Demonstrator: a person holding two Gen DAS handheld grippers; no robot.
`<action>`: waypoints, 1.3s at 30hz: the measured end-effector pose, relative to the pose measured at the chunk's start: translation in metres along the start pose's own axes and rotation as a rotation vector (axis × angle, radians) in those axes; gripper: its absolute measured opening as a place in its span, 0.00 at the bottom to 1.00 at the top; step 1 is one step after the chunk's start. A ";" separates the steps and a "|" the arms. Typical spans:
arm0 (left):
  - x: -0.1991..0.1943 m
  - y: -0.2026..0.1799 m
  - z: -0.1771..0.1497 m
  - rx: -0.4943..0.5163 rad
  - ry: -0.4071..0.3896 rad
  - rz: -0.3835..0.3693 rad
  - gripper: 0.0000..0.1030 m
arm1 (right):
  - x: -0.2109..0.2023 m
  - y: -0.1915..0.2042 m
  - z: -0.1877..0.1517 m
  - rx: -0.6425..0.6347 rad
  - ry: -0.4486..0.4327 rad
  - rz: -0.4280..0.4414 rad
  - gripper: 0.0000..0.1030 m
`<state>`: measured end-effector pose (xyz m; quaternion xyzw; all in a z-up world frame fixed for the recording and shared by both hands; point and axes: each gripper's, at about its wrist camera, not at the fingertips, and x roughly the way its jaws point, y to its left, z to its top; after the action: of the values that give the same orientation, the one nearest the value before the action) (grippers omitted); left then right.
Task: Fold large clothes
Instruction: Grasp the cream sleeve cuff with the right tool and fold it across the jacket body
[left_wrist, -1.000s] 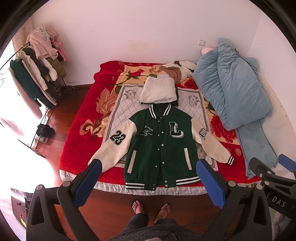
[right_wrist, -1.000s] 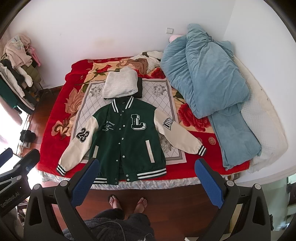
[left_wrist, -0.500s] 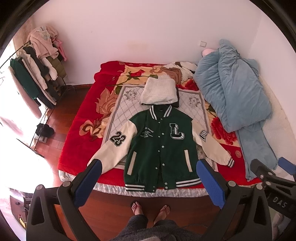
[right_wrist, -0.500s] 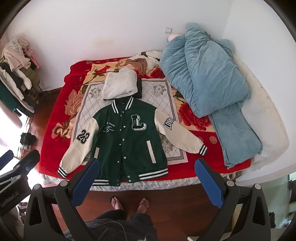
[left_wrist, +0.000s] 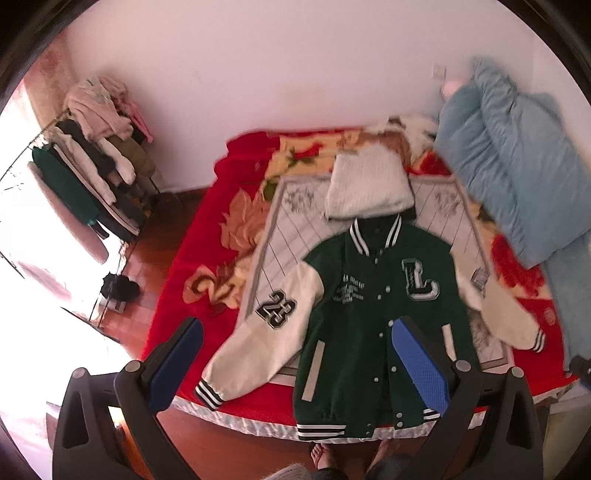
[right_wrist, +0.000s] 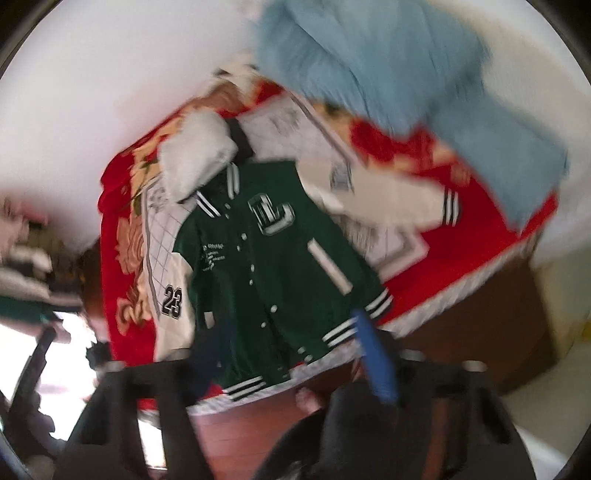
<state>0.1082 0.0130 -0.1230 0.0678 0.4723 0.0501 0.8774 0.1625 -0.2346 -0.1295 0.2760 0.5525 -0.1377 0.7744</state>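
Left gripper (left_wrist: 293, 349) is held level, its 2 blue-padded fingers (left_wrist: 421, 365) spread wide, empty. Right gripper (right_wrist: 288, 354) is tilted and blurred, fingers apart. Bare feet (left_wrist: 323, 456) below.

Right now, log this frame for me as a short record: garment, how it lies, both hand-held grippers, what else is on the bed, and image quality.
garment: green jacket with cream sleeves, "L" on chest, "23" on one sleeve
state: spread flat, front up, buttoned, unfolded, hem at the bed edge
left hand-held gripper: open, holding nothing, above the jacket
right hand-held gripper: open, holding nothing
bed: red floral blanket
also on bed: folded white sweater by the collar; blue duvet
image quality: right view blurred and tilted
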 end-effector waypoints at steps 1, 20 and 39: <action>0.016 -0.008 0.000 0.005 0.009 0.015 1.00 | 0.022 -0.017 0.004 0.043 0.020 0.017 0.54; 0.309 -0.225 -0.030 0.090 0.314 0.134 1.00 | 0.407 -0.396 0.090 0.913 -0.130 0.129 0.67; 0.436 -0.431 -0.026 0.390 0.325 0.019 1.00 | 0.471 -0.418 0.262 0.909 -0.307 0.269 0.53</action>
<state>0.3355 -0.3438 -0.5671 0.2311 0.6073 -0.0233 0.7597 0.3153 -0.6817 -0.6216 0.6311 0.2758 -0.3027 0.6588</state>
